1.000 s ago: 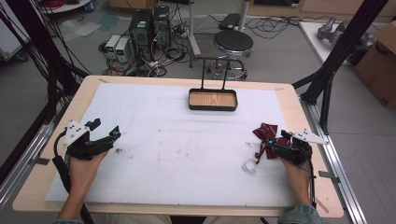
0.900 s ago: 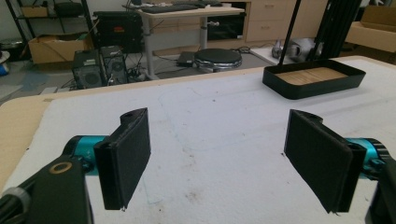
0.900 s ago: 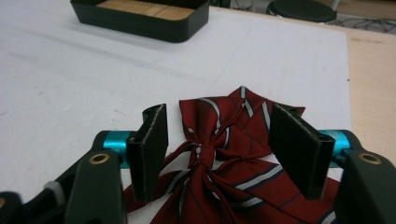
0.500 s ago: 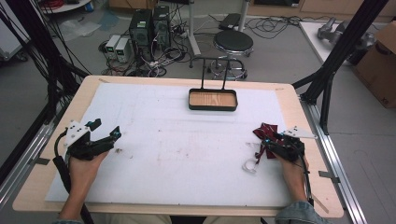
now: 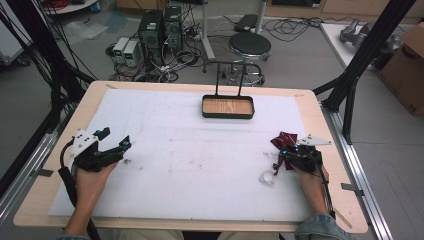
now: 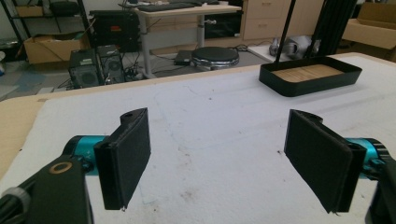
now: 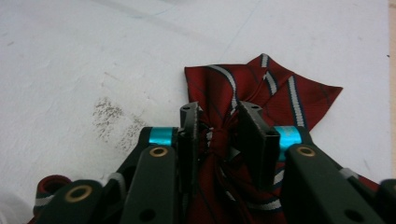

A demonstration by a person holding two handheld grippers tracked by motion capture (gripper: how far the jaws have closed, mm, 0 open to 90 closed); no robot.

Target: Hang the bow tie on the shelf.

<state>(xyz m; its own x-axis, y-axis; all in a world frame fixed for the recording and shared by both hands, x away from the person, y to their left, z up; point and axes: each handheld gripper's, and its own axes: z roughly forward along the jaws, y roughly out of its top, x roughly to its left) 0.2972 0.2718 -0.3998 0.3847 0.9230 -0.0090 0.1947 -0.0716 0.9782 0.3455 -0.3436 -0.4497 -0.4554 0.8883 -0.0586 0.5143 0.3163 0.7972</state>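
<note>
A dark red bow tie (image 5: 287,139) with white and navy stripes lies near the right edge of the white mat. My right gripper (image 5: 285,152) sits on it, pointing away from the person. In the right gripper view the jaws have just been closing, and the pads pinch the knot of the bow tie (image 7: 261,88) between them, so the right gripper (image 7: 219,112) is shut on it. A pale strap loop (image 5: 268,178) lies just left of that hand. My left gripper (image 5: 116,138) rests at the left of the mat, and the left gripper (image 6: 219,154) stands wide open with nothing between its pads.
A black tray (image 5: 227,115) with a wooden floor and a tall wire handle stands at the back middle of the mat, seen also as the tray (image 6: 308,86) from the left. A stool (image 5: 249,47) and computers (image 5: 160,25) stand on the floor beyond the table.
The right gripper's jaws have closed onto the bow tie's knot. Both hands stay about where they were.
</note>
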